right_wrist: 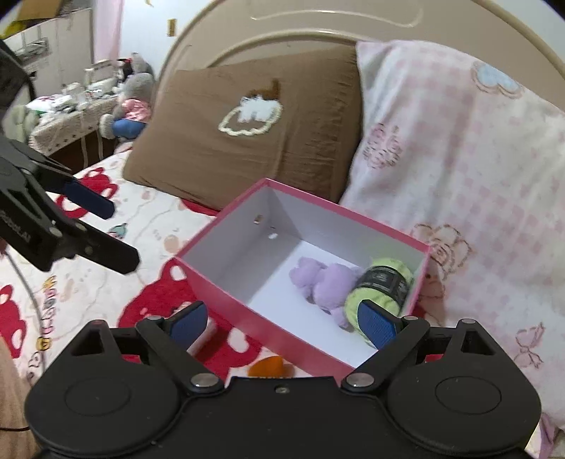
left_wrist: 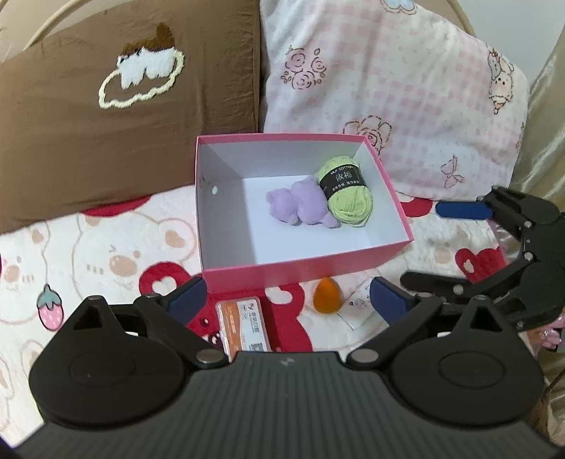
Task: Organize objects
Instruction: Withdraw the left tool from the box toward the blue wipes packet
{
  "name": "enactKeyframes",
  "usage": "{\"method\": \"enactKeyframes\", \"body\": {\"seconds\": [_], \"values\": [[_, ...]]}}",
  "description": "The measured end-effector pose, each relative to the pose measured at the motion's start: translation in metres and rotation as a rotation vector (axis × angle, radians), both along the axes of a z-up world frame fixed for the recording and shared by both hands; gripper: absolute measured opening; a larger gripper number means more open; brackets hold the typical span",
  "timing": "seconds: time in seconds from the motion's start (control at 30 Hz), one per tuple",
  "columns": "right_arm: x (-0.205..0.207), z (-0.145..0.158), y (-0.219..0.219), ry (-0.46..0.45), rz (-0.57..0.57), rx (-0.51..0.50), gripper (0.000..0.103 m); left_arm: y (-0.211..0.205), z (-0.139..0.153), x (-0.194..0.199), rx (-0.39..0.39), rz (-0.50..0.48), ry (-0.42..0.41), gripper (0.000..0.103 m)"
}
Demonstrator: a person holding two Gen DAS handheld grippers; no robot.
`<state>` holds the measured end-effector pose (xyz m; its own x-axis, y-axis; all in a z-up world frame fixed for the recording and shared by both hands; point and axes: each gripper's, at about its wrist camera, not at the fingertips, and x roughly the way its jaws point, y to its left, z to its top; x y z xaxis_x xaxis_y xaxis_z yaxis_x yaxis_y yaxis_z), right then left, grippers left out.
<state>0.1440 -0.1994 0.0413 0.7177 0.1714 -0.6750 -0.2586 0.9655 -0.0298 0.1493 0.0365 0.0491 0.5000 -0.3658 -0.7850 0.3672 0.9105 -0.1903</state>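
A pink box (left_wrist: 247, 273) with a white inside stands on the bed and holds a purple plush toy (left_wrist: 300, 206) and a green yarn ball (left_wrist: 348, 196). In front of it lie an orange teardrop sponge (left_wrist: 325, 296), an orange-and-white packet (left_wrist: 245, 326) and a small white packet (left_wrist: 358, 300). My left gripper (left_wrist: 287, 298) is open and empty above these loose items. My right gripper (right_wrist: 282, 323) is open and empty over the box's near wall (right_wrist: 219, 293); the plush (right_wrist: 325, 282), yarn (right_wrist: 385, 282) and sponge (right_wrist: 272, 367) show there. The right gripper also shows in the left wrist view (left_wrist: 441, 243).
A brown pillow (left_wrist: 106, 106) and a pink checked pillow (left_wrist: 406, 88) lean behind the box against the headboard (right_wrist: 317, 24). The bedspread (left_wrist: 88, 254) has a bear and heart print. A cluttered side table (right_wrist: 67, 116) with a stuffed toy (right_wrist: 130, 102) stands far left.
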Motion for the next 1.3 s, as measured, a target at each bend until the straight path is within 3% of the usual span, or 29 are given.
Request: {"method": "enactKeyframes", "body": {"seconds": [0.17,0.4,0.57,0.63,1.0,1.1,1.3], "values": [[-0.008,0.003,0.009,0.027,0.075,0.061,0.094,0.003,-0.002,-0.011,0.016,-0.006,-0.007,0.1],[-0.024,0.01,0.026,0.017,0.178,0.058,0.094,0.018,-0.006,-0.023,-0.031,0.002,0.02,0.1],[-0.028,0.011,0.019,0.053,0.25,0.226,0.094,0.025,-0.019,-0.029,-0.014,0.028,0.031,0.1],[-0.029,0.009,0.018,0.075,0.253,0.249,0.094,0.028,-0.025,-0.031,-0.003,0.041,0.033,0.1],[-0.036,-0.025,0.043,0.178,0.296,0.137,0.094,0.038,-0.068,-0.044,-0.005,0.058,0.131,0.099],[-0.042,-0.031,0.058,0.146,0.297,0.063,0.094,0.042,-0.075,-0.046,-0.022,0.05,0.164,0.098],[-0.056,-0.028,0.09,0.099,0.402,-0.048,0.094,0.049,-0.076,-0.052,-0.028,0.053,0.162,0.098]]}}
